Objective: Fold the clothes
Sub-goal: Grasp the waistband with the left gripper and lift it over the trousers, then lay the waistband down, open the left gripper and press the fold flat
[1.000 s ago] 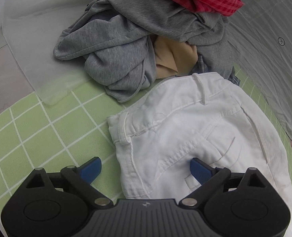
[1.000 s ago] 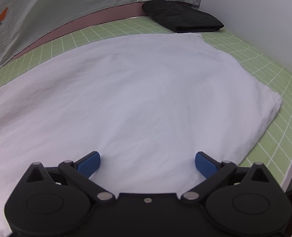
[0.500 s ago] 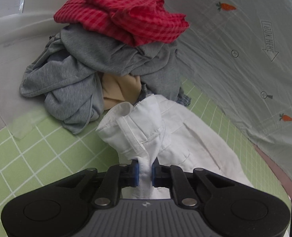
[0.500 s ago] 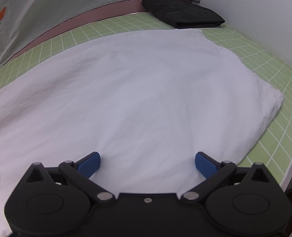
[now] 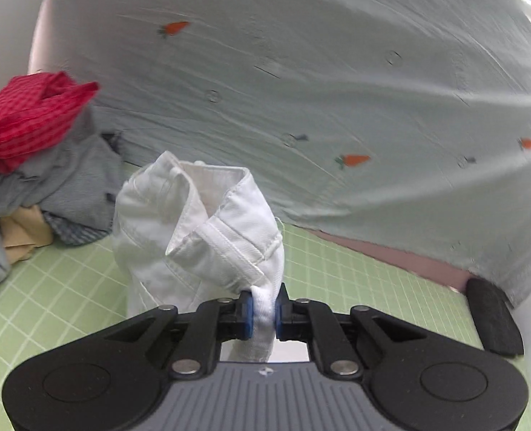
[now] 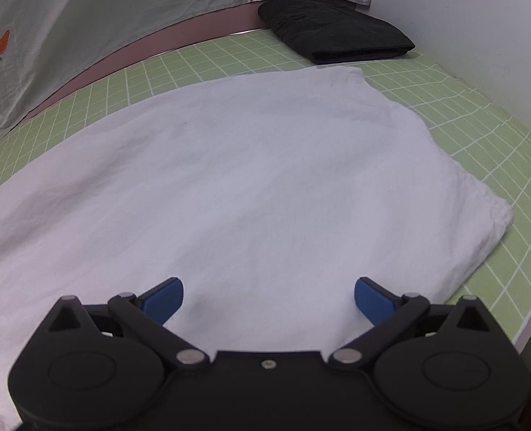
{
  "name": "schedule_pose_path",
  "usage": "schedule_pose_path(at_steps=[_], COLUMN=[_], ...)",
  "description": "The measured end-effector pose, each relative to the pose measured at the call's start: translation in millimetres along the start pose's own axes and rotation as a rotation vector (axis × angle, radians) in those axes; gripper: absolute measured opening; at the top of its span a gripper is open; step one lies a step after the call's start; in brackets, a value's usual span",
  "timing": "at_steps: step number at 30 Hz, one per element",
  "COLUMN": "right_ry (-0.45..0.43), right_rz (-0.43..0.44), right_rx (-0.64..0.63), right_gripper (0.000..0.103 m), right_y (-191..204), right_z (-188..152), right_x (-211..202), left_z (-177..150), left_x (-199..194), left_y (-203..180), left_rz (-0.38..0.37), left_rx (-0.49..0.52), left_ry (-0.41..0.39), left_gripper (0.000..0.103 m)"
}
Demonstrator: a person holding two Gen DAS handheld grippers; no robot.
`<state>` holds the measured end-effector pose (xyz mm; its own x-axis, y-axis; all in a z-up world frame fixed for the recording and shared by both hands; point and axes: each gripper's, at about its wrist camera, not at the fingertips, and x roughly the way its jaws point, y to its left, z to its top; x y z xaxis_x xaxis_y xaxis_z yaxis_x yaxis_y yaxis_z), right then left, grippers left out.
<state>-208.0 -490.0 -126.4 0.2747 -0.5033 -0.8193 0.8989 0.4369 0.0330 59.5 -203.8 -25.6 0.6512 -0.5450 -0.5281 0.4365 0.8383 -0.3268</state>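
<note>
My left gripper is shut on the waistband of the white trousers and holds that end bunched and lifted above the green grid mat. In the right wrist view the rest of the white trousers lies flat and spread across the mat. My right gripper is open and empty, low over the near part of the white cloth, with its blue pads on either side of a bare stretch of fabric.
A pile of clothes with a red checked piece on grey ones sits at the left. A folded black garment lies at the far right corner. A pale carrot-print sheet hangs behind. The table edge runs at the right.
My left gripper has closed on the trousers' waistband, lifted it and swung to the right, away from the pile. The right gripper has stayed open over the cloth, nearly still.
</note>
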Motion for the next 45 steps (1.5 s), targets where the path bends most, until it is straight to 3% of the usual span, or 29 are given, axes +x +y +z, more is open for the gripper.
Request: schedule_pose_path(at_steps=[3,6,9,12,16,17,18,22,24,28,35,40,45], right_ry=[0.005,0.016,0.029,0.047,0.057,0.06,0.063,0.069,0.072,0.064,0.039,0.004,-0.016], right_rz=[-0.014,-0.027,-0.037,-0.041,-0.034,-0.029,-0.025,-0.027,-0.034,-0.043,-0.035,-0.047,-0.081], right_rx=[0.031,0.062,0.075,0.075,0.052,0.047,0.041,0.008,-0.012,-0.03,-0.002,0.018,0.065], right_gripper=[0.103,0.103,0.103,0.103,0.103,0.103,0.103,0.103,0.103,0.103,0.103,0.103,0.103], right_y=[-26.2,-52.9,-74.2,-88.7,-99.5,-100.2,-100.2,-95.1,-90.5,-84.9,-88.7,-88.1,-84.9], right_z=[6.6,10.3,13.3,17.9,25.6,27.3,29.0,34.6,35.7,34.9,28.9,23.3,22.4], right_x=[3.2,7.7,13.8,21.5,30.3,32.5,34.6,42.5,46.0,48.9,47.8,46.2,47.5], left_z=[-24.2,-64.7,-112.5,-128.4,-117.6,-114.8,-110.9,-95.1,-89.3,-79.2,-69.0,-65.2,-76.2], left_x=[14.9,35.8,66.4,80.5,73.9,70.6,64.1,38.5,31.4,38.9,50.5,68.7,98.5], left_y=[-48.5,-82.2,-95.2,-89.0,-88.1,-89.6,-92.8,-105.6,-109.7,-97.9,-60.6,-39.7,-24.1], left_rz=[-0.069,-0.121,-0.054,0.012,0.0,0.002,-0.001,-0.011,0.044,0.159,0.225,0.234,0.215], left_rx=[0.101,0.163,0.153,0.078,0.025,0.019,0.026,0.056,0.113,0.168,0.142,0.152,0.192], left_ry=[0.082,0.221,0.42,0.486,0.474,0.466,0.44,0.335,0.29,0.288,0.33,0.38,0.464], left_gripper=[0.011,0.011,0.014,0.021,0.039,0.053,0.06,0.065,0.075,0.078,0.082,0.084,0.095])
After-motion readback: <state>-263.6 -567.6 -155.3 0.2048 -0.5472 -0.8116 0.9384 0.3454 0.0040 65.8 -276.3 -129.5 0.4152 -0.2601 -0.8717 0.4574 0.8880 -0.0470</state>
